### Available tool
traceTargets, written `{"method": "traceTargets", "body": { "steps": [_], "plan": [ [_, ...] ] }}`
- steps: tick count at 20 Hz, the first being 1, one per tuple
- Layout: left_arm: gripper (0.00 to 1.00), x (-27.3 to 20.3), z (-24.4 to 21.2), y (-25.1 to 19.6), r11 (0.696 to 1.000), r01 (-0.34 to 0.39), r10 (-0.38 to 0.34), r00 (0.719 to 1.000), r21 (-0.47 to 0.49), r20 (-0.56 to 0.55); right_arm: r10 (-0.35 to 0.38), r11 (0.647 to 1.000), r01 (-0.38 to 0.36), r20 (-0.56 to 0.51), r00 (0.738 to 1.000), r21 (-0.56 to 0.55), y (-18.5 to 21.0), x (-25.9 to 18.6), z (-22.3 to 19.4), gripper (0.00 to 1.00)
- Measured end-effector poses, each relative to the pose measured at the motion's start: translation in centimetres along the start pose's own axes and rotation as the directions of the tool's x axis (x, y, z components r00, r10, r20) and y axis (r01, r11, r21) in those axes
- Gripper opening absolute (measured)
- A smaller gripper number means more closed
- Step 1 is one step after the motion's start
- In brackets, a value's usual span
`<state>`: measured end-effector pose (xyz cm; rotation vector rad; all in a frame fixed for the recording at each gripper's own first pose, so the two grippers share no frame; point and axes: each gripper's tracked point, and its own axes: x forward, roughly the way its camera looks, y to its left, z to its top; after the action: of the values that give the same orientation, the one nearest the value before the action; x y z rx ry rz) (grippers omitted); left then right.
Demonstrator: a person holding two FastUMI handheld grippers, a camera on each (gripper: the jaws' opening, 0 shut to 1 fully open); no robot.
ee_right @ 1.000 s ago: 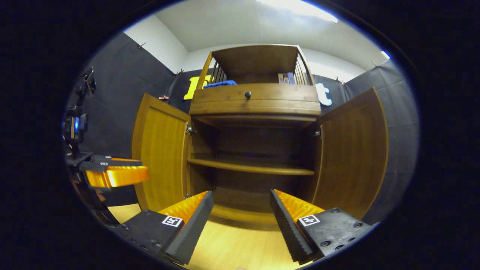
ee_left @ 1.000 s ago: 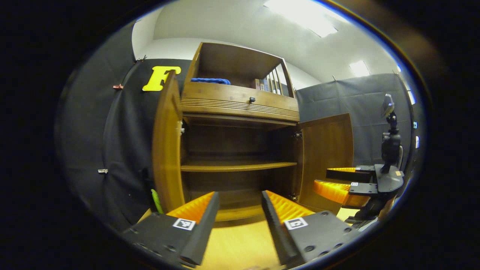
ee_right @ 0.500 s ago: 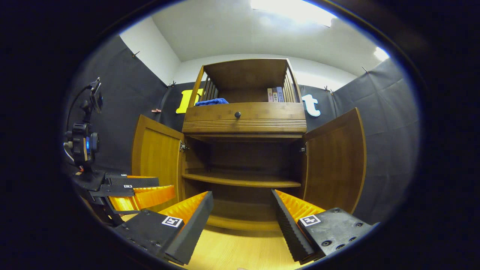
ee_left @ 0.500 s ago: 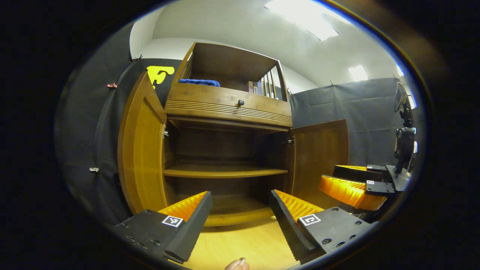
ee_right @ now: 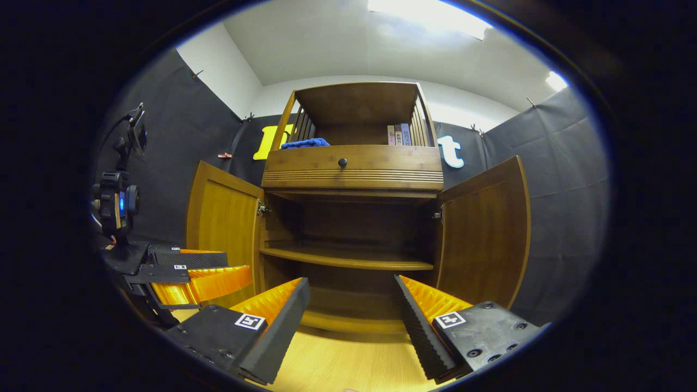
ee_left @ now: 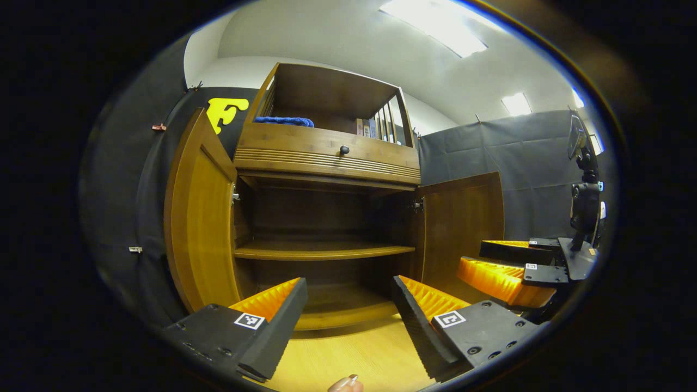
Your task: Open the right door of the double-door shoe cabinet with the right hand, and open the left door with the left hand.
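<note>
Ahead of both grippers stands the shoe cabinet [ee_right: 354, 179], left door [ee_right: 223, 228] and right door [ee_right: 484, 234] swung open. Left gripper [ee_left: 348, 305] and right gripper [ee_right: 351, 305] gape wide, holding nothing, apart from the doors.

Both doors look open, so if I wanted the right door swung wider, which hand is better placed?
Right. In the right gripper view, the right gripper hangs open before the cabinet, with the right door just beside it. The left gripper sits farther off, by the left door.
</note>
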<state>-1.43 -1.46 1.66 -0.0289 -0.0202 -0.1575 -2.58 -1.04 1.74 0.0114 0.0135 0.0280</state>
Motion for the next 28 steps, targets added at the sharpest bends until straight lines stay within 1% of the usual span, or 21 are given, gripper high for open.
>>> {"method": "traceTargets", "body": {
  "steps": [2,4,8,9,10,15,16,18,19,22,23,24,26,27,28],
  "plan": [
    [0.97,0.0,-0.1,0.0,1.000,-0.002,0.002,1.000,0.005,-0.002,-0.001,1.000,0.001,-0.002,1.000,0.001,0.0,0.2,0.0,0.99],
    [0.97,0.1,-0.1,0.0,1.000,-0.004,0.004,1.000,0.005,-0.002,-0.001,1.000,0.001,-0.003,1.000,0.002,-0.1,0.3,-0.1,0.97],
    [0.97,0.3,-0.1,0.2,1.000,-0.007,0.007,1.000,-0.002,-0.003,0.004,1.000,-0.004,0.000,1.000,0.001,-0.1,0.1,0.0,0.97],
    [0.97,0.3,-0.2,0.3,1.000,-0.010,0.010,1.000,-0.001,-0.006,0.003,1.000,-0.003,0.003,1.000,-0.003,-0.1,0.1,0.0,0.99],
    [0.97,0.5,-0.3,0.2,1.000,-0.013,0.013,1.000,0.001,-0.009,0.002,1.000,-0.002,0.008,1.000,-0.006,-0.2,0.1,0.2,0.97],
    [0.97,0.8,-0.6,-0.2,1.000,-0.013,0.013,1.000,0.008,-0.020,0.007,1.000,-0.007,0.011,1.000,-0.007,-0.4,0.0,0.1,0.97],
    [0.97,0.8,-0.7,-0.4,1.000,-0.011,0.011,1.000,0.008,-0.021,0.008,1.000,-0.008,0.009,1.000,-0.007,-0.5,0.0,0.0,0.99],
    [0.97,1.0,-0.7,-0.6,1.000,-0.008,0.008,1.000,0.010,-0.020,0.005,1.000,-0.005,0.008,1.000,-0.005,-0.7,0.0,0.0,0.99],
    [0.97,1.0,-0.6,-0.6,1.000,-0.008,0.008,1.000,0.012,-0.019,0.004,1.000,-0.004,0.009,1.000,-0.003,-0.9,0.0,0.0,0.97],
    [0.97,1.3,-0.7,-0.8,1.000,-0.008,0.008,1.000,0.011,-0.019,-0.004,1.000,0.004,0.012,1.000,0.004,-1.4,-0.1,0.1,0.97],
    [0.97,1.3,-0.7,-0.8,1.000,-0.009,0.010,1.000,0.010,-0.019,-0.005,1.000,0.005,0.012,1.000,0.005,-1.6,0.0,0.0,0.99],
    [0.97,1.3,-0.8,-0.9,1.000,-0.011,0.011,1.000,0.010,-0.019,-0.006,1.000,0.006,0.011,1.000,0.006,-1.6,-0.1,0.0,0.97],
    [0.97,1.5,-0.9,-0.8,1.000,-0.012,0.012,1.000,0.008,-0.022,-0.003,1.000,0.003,0.007,1.000,0.012,-1.7,0.1,-0.1,0.97],
    [0.97,1.5,-0.9,-0.8,1.000,-0.012,0.012,1.000,0.007,-0.024,-0.002,1.000,0.002,0.006,1.000,0.017,-1.6,0.1,-0.1,0.99],
    [0.97,1.6,-0.9,-0.9,1.000,-0.012,0.012,1.000,0.006,-0.024,0.000,1.000,0.000,0.005,1.000,0.020,-1.7,0.1,-0.2,0.97]
  ]
}}
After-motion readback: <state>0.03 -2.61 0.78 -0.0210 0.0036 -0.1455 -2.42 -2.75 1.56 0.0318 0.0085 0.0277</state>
